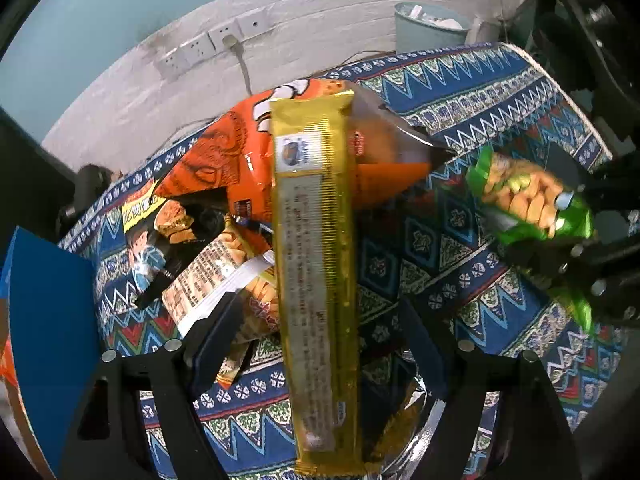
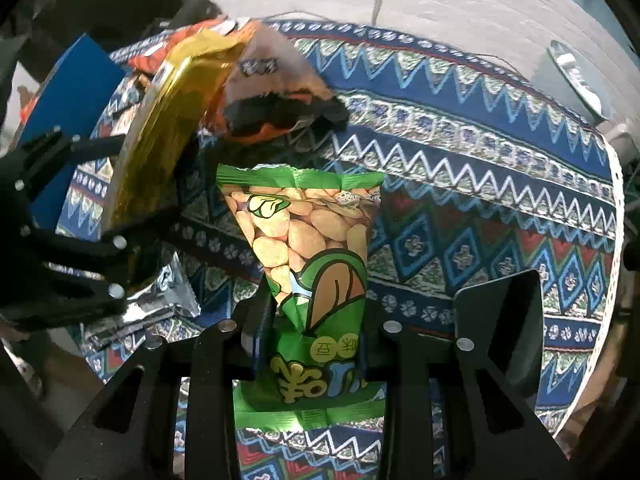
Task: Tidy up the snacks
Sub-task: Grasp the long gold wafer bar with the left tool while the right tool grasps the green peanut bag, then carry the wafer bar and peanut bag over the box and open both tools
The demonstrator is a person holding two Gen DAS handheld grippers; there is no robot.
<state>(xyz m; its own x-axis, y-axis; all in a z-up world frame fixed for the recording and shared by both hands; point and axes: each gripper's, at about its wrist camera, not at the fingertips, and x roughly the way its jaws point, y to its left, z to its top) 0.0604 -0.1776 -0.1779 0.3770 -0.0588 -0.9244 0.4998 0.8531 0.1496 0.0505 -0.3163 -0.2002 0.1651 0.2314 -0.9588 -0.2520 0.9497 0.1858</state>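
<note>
Between my left jaws (image 1: 320, 344) hangs a long gold wrapper (image 1: 316, 260), its length running away from the camera; the jaws stand apart on either side of it, and I cannot tell whether their pads press it. Beyond its far end lies an orange snack bag (image 1: 224, 160) on the patterned cloth (image 1: 460, 92) that covers the tabletop, with a dark illustrated packet (image 1: 168, 236) and a printed packet (image 1: 212, 276) just to its left. A blue box (image 1: 52, 312) stands at the near left.

My right jaws (image 2: 308, 340) are clenched on a green peanut bag (image 2: 308, 232), which rises upright in front of the camera, above the cloth. To its left, the left jaws and the gold wrapper show, with a silver foil packet (image 2: 168, 296) lying beneath them. A pale bin (image 1: 428, 28) sits at the far right, near the white wall (image 1: 320, 12) and its sockets (image 1: 212, 44).
</note>
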